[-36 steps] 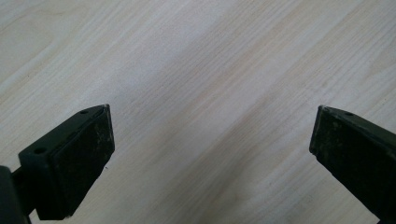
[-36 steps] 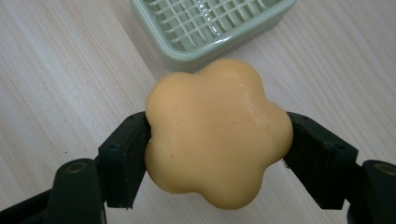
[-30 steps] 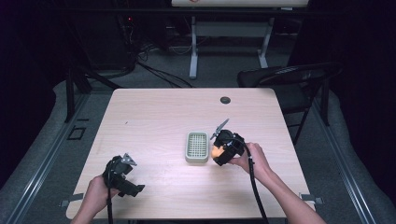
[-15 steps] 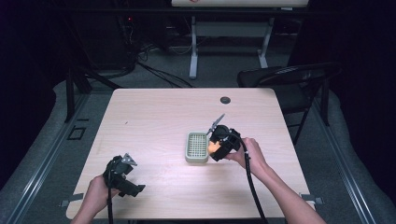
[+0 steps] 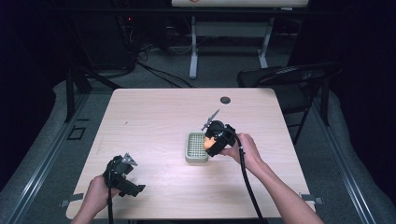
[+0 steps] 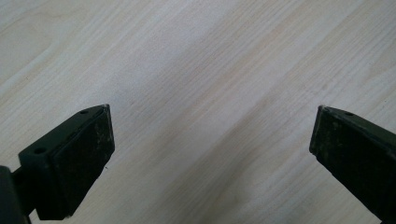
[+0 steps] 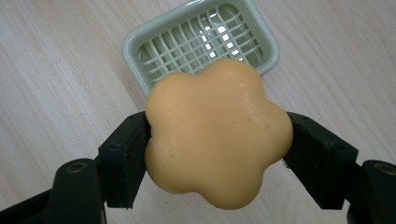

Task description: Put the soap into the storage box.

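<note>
On the pale wooden table [image 5: 154, 116] sits a green slatted soap dish [image 5: 196, 147]; just above it the right gripper [image 7: 218, 154] clamps an orange flower-shaped soap [image 7: 217, 140], likely about to lower and release it. The left gripper [image 6: 212, 154] rests wide open, holding nothing.

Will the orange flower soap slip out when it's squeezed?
Maybe. The flower soap looks smooth and glossy, so probably slippery. The right gripper pinches two rounded petals, which could slide. It keeps its shape between the jaws, so it seems stiff.
</note>
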`<state>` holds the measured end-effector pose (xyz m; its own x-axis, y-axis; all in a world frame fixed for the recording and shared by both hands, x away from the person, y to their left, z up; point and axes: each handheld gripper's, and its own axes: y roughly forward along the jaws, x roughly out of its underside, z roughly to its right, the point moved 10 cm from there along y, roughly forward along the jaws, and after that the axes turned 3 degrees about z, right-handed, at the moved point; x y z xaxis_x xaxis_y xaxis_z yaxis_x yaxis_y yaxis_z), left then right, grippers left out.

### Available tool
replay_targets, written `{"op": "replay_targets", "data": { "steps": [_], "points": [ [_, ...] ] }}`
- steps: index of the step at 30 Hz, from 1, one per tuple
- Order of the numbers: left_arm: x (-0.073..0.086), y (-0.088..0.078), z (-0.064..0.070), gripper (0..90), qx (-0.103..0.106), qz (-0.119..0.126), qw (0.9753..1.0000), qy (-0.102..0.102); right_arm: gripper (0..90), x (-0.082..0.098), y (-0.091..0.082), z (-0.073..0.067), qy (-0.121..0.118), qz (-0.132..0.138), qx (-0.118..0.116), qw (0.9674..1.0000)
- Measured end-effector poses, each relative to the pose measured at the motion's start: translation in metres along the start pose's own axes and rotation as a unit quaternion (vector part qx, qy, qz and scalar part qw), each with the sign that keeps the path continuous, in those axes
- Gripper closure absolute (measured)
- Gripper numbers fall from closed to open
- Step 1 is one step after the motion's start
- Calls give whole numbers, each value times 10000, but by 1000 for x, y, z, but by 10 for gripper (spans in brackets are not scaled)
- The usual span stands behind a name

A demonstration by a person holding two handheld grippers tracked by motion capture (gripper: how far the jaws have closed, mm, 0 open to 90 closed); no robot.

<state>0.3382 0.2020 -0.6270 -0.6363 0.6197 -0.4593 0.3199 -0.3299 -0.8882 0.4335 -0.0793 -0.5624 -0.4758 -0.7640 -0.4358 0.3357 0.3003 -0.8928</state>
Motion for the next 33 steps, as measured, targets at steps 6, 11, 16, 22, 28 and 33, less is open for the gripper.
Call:
{"op": "replay_targets", "data": {
  "steps": [6, 11, 16, 22, 28, 33],
  "points": [
    [0, 0, 0, 2, 6, -3, 10000, 2, 261, -6, 5, -1, -9, -1, -20, 10000],
    [0, 0, 0, 2, 7, -1, 10000, 1, 261, -11, 10, -1, -36, -30, -8, 10000],
    [0, 0, 0, 2, 8, -7, 10000, 1, 261, -15, 17, -2, -53, -61, -24, 10000],
    [0, 0, 0, 2, 13, -1, 10000, 2, 261, -20, 23, -4, -72, -76, -34, 9999],
    [0, 0, 0, 2, 19, -3, 10000, 4, 261, -24, 31, -5, -77, -108, -50, 9999],
    [0, 0, 0, 2, 29, -12, 10000, 5, 260, -26, 37, -5, -67, -129, -62, 9999]
  ]
}}
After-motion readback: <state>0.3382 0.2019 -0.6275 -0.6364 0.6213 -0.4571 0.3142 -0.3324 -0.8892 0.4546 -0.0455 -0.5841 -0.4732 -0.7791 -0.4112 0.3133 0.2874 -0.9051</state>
